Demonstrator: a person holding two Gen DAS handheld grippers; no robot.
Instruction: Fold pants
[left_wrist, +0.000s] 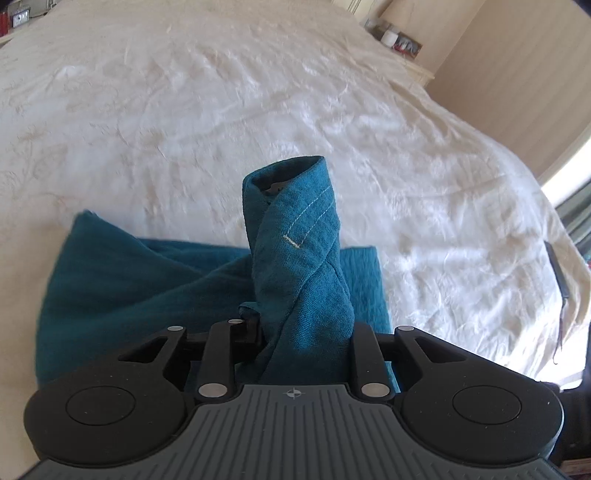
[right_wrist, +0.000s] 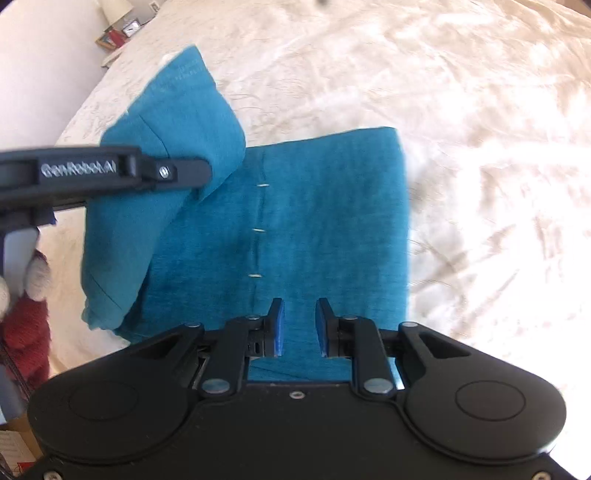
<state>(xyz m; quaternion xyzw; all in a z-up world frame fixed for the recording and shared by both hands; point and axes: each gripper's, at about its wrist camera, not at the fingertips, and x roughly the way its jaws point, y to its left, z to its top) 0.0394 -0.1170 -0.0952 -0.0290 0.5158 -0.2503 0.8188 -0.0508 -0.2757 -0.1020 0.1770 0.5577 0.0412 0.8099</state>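
- Left wrist view: the left gripper (left_wrist: 303, 332) pinches a twisted bunch of the teal pants (left_wrist: 299, 236). The woven, linen-like cloth rises between its black fingers as a rolled column with pale stitching, its long axis pointing away from the camera. The rest of the pants lies on the crinkled cream bedspread (left_wrist: 184, 110).
- Only this view shows a bedside shelf (left_wrist: 399, 40) with small items.
- Right wrist view: the right gripper (right_wrist: 299, 328) hovers with blue pads (right_wrist: 279, 328) parted and nothing between them, over the folded pants (right_wrist: 325, 221). That flat rectangle runs lengthwise away from the camera, with pale stitch marks.
- Here the left gripper (right_wrist: 199, 171) enters from the left, gripping a lifted flap. A red knitted sleeve (right_wrist: 29, 332) shows at the left edge.
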